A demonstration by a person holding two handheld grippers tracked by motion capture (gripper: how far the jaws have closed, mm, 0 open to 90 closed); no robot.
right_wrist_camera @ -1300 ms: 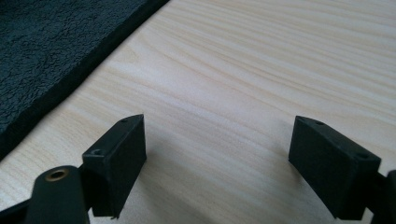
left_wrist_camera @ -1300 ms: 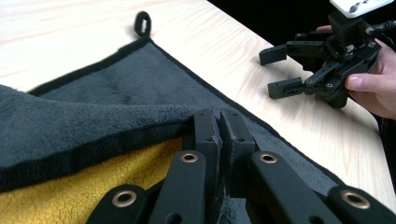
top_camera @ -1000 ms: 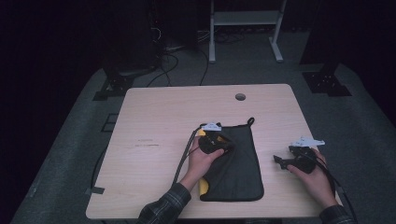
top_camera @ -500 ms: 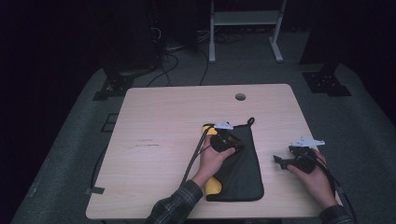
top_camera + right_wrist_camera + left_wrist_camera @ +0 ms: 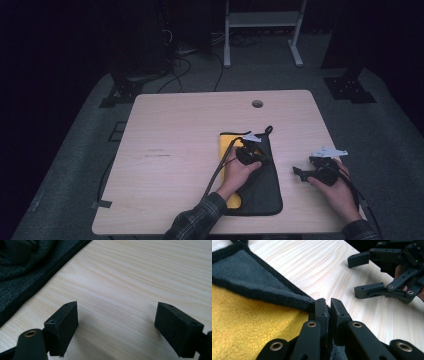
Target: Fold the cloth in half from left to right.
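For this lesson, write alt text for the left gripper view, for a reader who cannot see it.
The left gripper is shut on the dark edge of a cloth, grey on one face and yellow on the other, folded on a pale wooden table. Beyond it, the right gripper rests open on the table.

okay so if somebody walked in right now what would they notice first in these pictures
The bright yellow side of the cloth, folded under its dark grey side near the table's front edge. The left gripper pinches that cloth's dark edge, while the right gripper rests open-jawed on bare wood beside it.
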